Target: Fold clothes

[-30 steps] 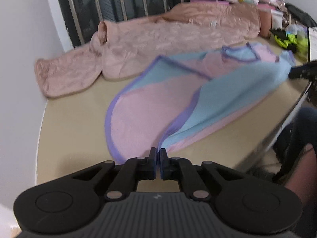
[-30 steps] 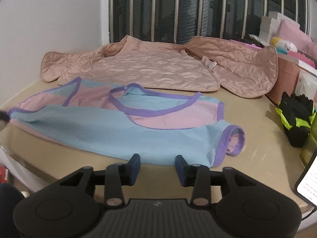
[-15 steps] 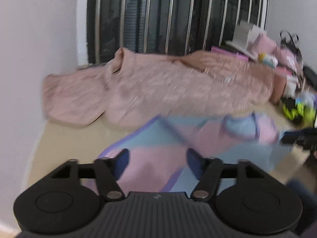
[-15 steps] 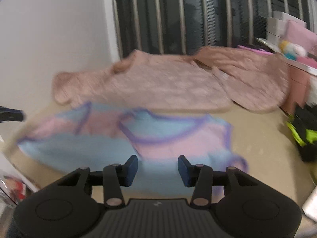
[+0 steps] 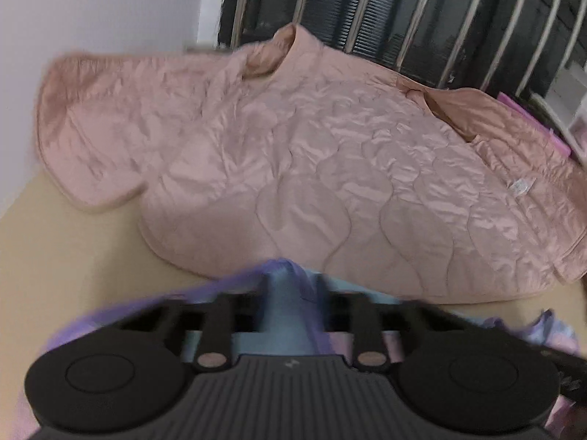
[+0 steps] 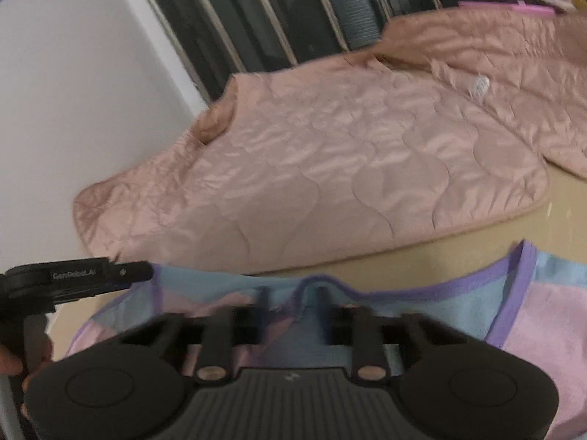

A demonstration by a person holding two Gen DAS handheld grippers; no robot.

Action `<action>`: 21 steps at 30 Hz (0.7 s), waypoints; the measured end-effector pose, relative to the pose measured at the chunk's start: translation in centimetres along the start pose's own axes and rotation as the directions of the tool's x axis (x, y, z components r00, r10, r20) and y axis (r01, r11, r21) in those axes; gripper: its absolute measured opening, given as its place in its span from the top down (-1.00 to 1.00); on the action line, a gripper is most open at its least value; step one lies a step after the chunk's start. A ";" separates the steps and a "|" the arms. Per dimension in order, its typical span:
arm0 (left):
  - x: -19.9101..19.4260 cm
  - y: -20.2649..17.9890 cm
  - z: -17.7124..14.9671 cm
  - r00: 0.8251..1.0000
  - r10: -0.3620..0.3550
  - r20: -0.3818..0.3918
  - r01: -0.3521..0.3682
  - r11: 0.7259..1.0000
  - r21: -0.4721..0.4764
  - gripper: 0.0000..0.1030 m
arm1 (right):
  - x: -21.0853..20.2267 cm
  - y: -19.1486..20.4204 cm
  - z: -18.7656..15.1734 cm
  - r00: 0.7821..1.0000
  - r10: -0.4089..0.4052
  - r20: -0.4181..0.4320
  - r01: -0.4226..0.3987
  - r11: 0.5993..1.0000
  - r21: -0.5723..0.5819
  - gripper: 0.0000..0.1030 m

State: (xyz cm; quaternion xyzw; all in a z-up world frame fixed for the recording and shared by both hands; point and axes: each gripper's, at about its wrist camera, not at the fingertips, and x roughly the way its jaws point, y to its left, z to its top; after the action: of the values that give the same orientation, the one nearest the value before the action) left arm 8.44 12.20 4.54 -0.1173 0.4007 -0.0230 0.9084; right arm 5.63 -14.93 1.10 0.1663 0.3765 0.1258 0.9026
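Note:
A pink-and-blue sleeveless top (image 5: pixel 286 326) with purple trim lies on the beige table (image 5: pixel 73 249), in front of a pink quilted jacket (image 5: pixel 293 154). My left gripper (image 5: pixel 291 293) is closing on the top's far purple-trimmed edge, and a peak of blue cloth stands pinched between its fingers. In the right wrist view the top (image 6: pixel 543 322) spreads to the right. My right gripper (image 6: pixel 293 297) is closing on the trimmed edge there too, with cloth bunched between its fingers. The left gripper's tip (image 6: pixel 139 271) shows at the left. Both views are blurred.
The quilted jacket (image 6: pixel 348 168) covers the back of the table (image 6: pixel 565 212) up to a barred window (image 5: pixel 403 18). A white wall (image 6: pixel 73 91) stands on the left. A person's hand (image 6: pixel 7 363) shows at the left edge.
The left gripper let go of the top's near edge and opened. Both grippers then swept forward over the top to its far edge beside the jacket, where their jaws have drawn in on the cloth.

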 end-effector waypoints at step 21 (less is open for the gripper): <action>-12.2 0.0 -12.9 0.969 0.051 0.242 -0.033 0.996 -0.080 1.00 | -9.9 -2.8 -6.6 0.994 0.090 0.059 -0.087 0.995 -0.050 0.93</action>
State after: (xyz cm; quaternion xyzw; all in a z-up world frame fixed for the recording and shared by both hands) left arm -9.31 11.34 4.99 -0.1450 0.2890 0.0260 0.9459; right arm -5.63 -19.60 1.96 0.1654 0.3377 0.1693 0.9110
